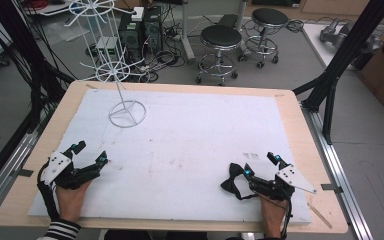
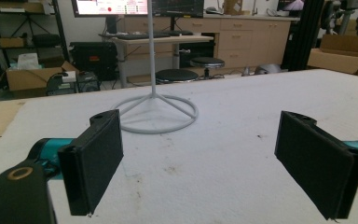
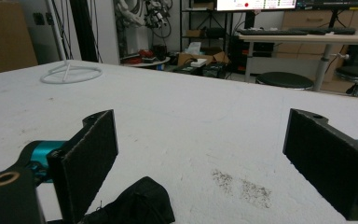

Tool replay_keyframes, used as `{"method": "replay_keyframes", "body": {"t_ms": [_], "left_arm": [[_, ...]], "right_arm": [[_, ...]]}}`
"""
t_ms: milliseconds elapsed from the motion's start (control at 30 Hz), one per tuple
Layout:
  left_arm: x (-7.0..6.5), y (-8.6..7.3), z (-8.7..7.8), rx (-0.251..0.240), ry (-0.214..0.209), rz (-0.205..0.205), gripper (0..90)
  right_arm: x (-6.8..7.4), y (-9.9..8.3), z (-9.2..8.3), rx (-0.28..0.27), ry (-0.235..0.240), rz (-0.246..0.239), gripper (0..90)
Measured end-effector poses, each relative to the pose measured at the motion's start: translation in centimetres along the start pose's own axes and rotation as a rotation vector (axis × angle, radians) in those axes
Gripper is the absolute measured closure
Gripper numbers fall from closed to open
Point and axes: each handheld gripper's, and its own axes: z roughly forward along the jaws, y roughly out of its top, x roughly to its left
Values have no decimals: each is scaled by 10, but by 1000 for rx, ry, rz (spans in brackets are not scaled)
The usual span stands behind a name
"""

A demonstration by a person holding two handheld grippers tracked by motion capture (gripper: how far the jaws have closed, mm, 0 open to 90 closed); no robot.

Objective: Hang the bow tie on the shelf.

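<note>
We see the left gripper [image 1: 89, 153] resting low at the near left of the counter [image 1: 290, 107], held by a hand [image 1: 70, 197] with a striped sleeve [image 1: 60, 230] at the wrist. Its jaws stand wide apart with nothing between them. In the left gripper view the left gripper [image 2: 200, 156] faces bare white mat [image 2: 223, 154], and the round base of the white wire stand [image 2: 161, 112] lies ahead of it, well apart from the jaws.

We see the right gripper [image 1: 261, 165] at the near right of the counter, also low over the mat [image 1: 190, 145]. Its jaws are spread wide and grip nothing. A black bow tie [image 1: 232, 181] lies on the mat just beside the jaw on the inner side, touching or nearly touching it; we cannot tell which from above. In the right gripper view the right gripper [image 3: 200, 156] shows the bow tie [image 3: 137, 205] as a dark crumpled cloth low in the frame, against the foot of the left-hand jaw and only partly reaching into the gap. The pads do not press on it.

A small patch of dark specks [image 3: 242, 186] marks the mat between the right gripper's jaws. The wire stand [image 1: 115, 70] stands upright at the far left of the counter, its ring base on the mat, well apart from both grippers. Two round stools [image 1: 221, 47] stand on the floor beyond the far edge.
</note>
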Motion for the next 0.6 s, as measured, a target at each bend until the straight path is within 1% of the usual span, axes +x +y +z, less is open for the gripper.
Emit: {"method": "replay_keyframes", "body": {"t_ms": [133,267,467,600], "left_arm": [[0,0,0,0,-1,2,155],[0,0,0,0,-1,3,155],[0,0,0,-1,-1,0,155],[0,0,0,-1,-6,6,154]], "right_arm": [[0,0,0,3,-1,0,90],[1,0,-1,-3,-15,2,90],[0,0,-1,-5,-15,12,90],[1,0,0,-1,-17,4,90]]}}
